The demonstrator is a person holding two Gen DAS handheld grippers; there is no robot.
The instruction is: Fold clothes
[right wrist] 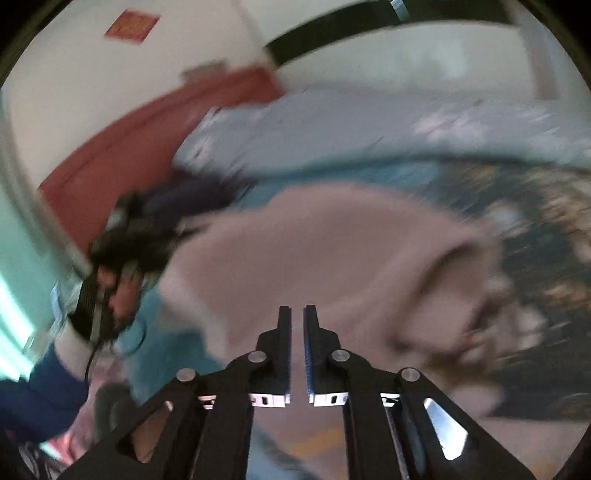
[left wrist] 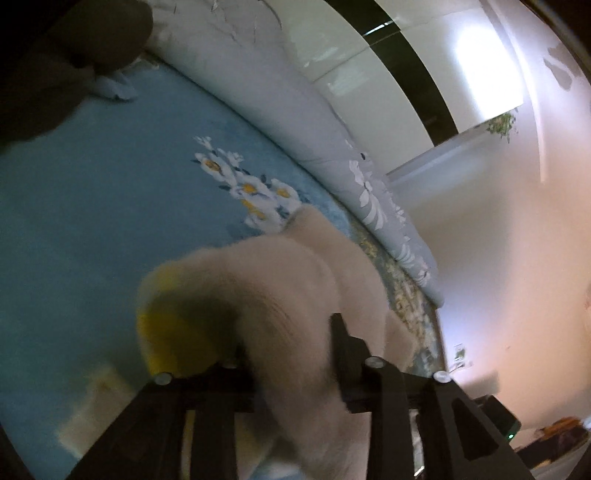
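Counted, with the blue floral bedsheet (left wrist: 92, 221) as landmark:

- Fuzzy cream garment (left wrist: 295, 280): one, lying on the bedsheet.
- Grey floral quilt (left wrist: 280, 96): one, along the bedsheet's far edge.
- Dark garment (left wrist: 55, 59): one, at the bedsheet's far corner.
- Grippers: two, the left gripper (left wrist: 291, 343) and right gripper (right wrist: 297, 325), both over the bedsheet.
- Red door (right wrist: 147, 125): one, beyond the bedsheet.

No lettering comes through anywhere. The red rectangular paper sign (right wrist: 132, 25) on the pale wall carries yellowish marks, but the blur leaves them unreadable in the right wrist view.
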